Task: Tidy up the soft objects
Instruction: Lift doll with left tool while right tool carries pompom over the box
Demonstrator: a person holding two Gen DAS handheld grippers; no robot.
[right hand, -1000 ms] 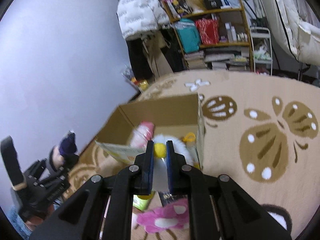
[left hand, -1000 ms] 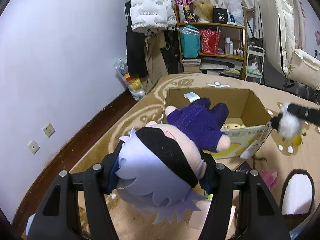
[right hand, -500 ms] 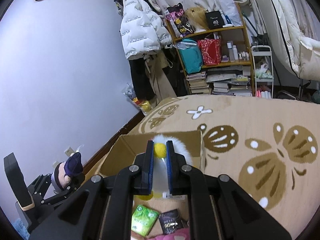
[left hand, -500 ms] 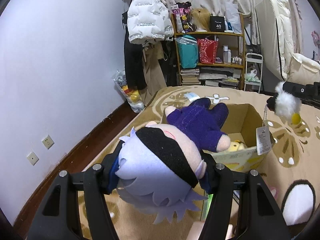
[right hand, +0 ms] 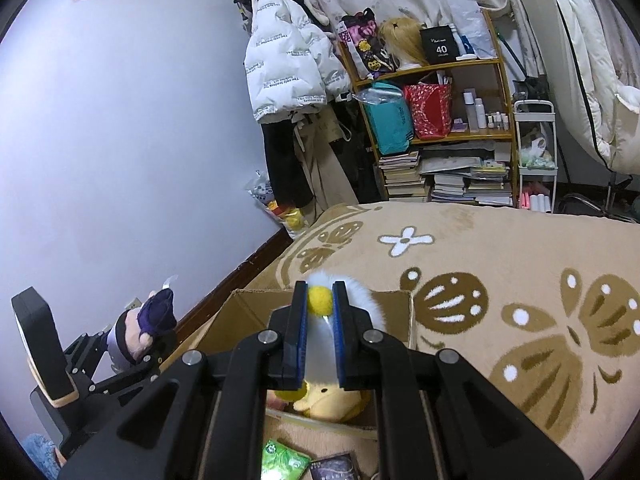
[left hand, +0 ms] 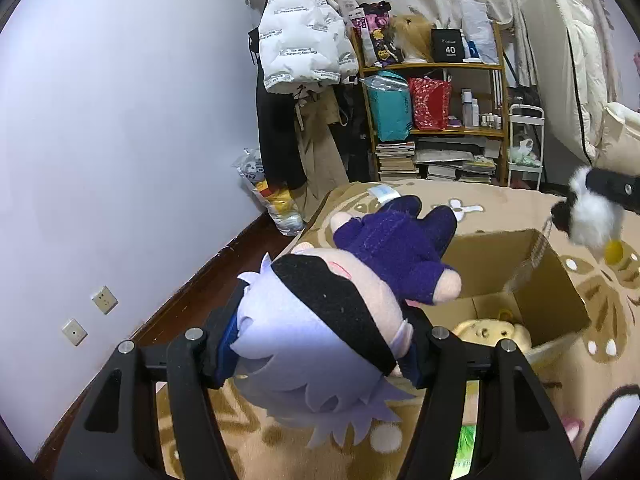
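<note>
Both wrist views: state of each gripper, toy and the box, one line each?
left gripper: shut on the doll's head, held in the air
doll: clamped at the head, purple body pointing toward the box
right gripper: shut on the fluffy white toy
fluffy white toy: pinched between the jaws, above the box
cardboard box: open on the rug
yellow plush: lying inside the box

plush doll (left hand: 320,320): 1 | fluffy white toy (right hand: 320,304): 1 | yellow plush (right hand: 328,398): 1 | cardboard box (left hand: 560,280): 1

Lived-in bedroom at home, cluttered bookshelf (right hand: 436,120), hanging puffer jacket (right hand: 288,64), patterned beige rug (right hand: 500,264)
</note>
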